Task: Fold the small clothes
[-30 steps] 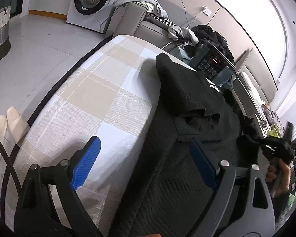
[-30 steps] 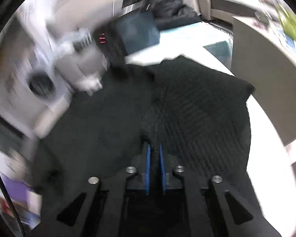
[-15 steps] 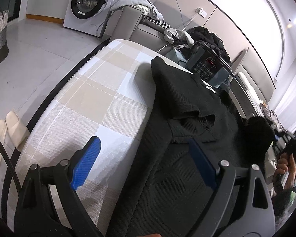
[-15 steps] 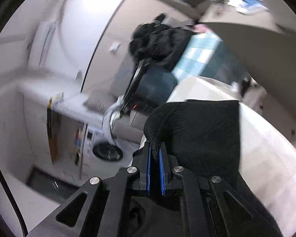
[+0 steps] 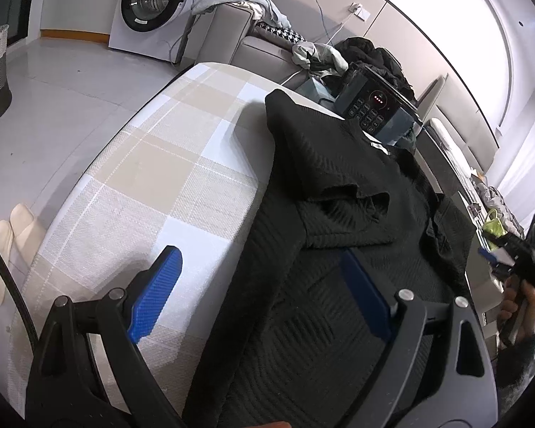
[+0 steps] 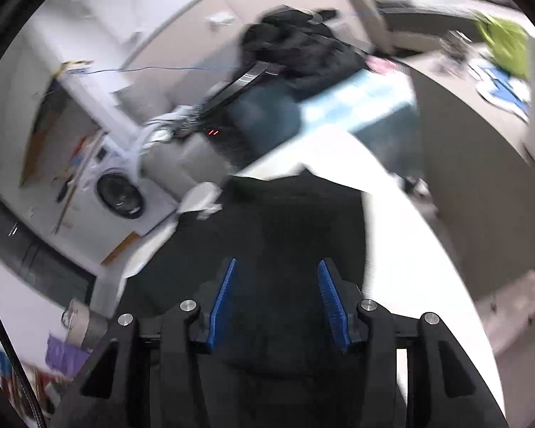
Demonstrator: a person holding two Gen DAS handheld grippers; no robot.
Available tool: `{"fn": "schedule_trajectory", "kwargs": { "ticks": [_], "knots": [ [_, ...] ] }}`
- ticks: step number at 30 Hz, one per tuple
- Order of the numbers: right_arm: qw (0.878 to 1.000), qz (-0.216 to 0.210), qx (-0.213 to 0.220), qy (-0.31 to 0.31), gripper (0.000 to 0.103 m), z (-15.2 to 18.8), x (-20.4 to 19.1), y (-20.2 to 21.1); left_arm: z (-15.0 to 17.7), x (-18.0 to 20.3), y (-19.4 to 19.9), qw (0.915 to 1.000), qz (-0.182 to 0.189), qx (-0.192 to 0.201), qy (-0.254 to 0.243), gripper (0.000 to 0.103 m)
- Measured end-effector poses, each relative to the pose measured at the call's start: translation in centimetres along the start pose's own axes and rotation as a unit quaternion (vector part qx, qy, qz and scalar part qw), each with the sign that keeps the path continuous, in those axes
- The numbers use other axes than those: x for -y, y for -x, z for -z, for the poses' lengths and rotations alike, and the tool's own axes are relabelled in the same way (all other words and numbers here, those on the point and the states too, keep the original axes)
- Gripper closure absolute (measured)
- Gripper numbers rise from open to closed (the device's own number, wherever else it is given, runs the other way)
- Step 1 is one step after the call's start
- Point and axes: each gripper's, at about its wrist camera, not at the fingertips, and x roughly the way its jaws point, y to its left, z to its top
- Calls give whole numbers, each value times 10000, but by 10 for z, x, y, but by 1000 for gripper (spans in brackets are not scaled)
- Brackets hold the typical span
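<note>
the table [image 5: 182, 149], under a beige and white check cloth, was the biggest thing in view, and the black sweater [image 5: 342, 192] lay spread over its right half, reaching from the far edge down to the near one. 1 sleeve was already folded across the body, its cuff resting loosely on top near the middle. in the right wrist view the sweater [image 6: 289, 235] was a dark blurred mass directly ahead of the fingers.

the sweater looked like a thick ribbed knit: soft, floppy, light enough for 1 pinch, and not slippery against ridged pads. it would likely sag and stretch if lifted by a single layer, so the hem corners or a folded edge seemed the best places to grip, 2 points at once.

the left gripper [image 5: 264, 296] hung over the near hem with its 2 fingers wide apart, nothing between them. the right gripper [image 6: 276, 301] was opening, its pads apart above the dark knit and pressing on nothing.
</note>
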Motion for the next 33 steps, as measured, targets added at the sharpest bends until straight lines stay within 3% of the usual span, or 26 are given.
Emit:
{"fn": "schedule_trajectory", "kwargs": {
  "ticks": [6, 8, 10, 11, 13, 14, 15, 17, 21, 24, 26, 28, 29, 30, 33],
  "knots": [
    [9967, -331, -11, -742, 55, -3, 38, -29, 2, 5, -4, 9999, -45, -43, -88, 14],
    [9963, -448, -11, -727, 58, -5, 34, -38, 2, 6, -5, 9999, -68, -53, -123, 14],
    [9986, -362, 7, -377, 99, -14, 26, -46, 2, 6, -6, 9998, -107, -62, -154, 14],
    [9991, -347, 94, -235, 99, -19, 19, -51, 2, 6, -8, 9998, -135, -77, -159, 14],
    [9958, -860, 318, -48, 99, -25, 15, -41, 3, 6, -10, 9997, -161, -96, -165, 14],
    [9952, -917, 347, -1, 99, -28, 14, -38, 3, 5, -11, 9996, -172, -104, -175, 14],
    [9963, -783, 365, 11, 99, -29, 17, -36, 3, 6, -12, 9996, -190, -117, -187, 14],
    [9988, 187, 413, -161, 99, -33, 27, -36, 3, 7, -15, 9995, -190, -152, -205, 14],
    [9910, 1205, 250, -522, 98, -29, 48, -37, 5, 13, -16, 9993, -163, -186, -287, 14],
    [9928, 1116, 194, -386, 89, -31, 39, -31, 4, 19, -16, 9993, -136, -168, -319, 14],
    [9940, 1075, 222, 19, 81, -33, 14, -30, 3, 23, -15, 9993, -125, -156, -326, 14],
    [9929, 1084, 243, 431, 55, -29, -11, -29, 2, 27, -14, 9992, -124, -135, -358, 14],
    [9927, 1039, 178, 592, 48, -27, -23, -31, 2, 29, -13, 9991, -129, -126, -385, 14],
    [9922, 980, 68, 768, 44, -21, -37, -33, 2, 32, -13, 9990, -136, -107, -414, 14],
    [9874, 952, -348, 1212, 44, -11, -76, -65, 1, 42, -10, 9987, -137, -56, -495, 14]
  ]
}}
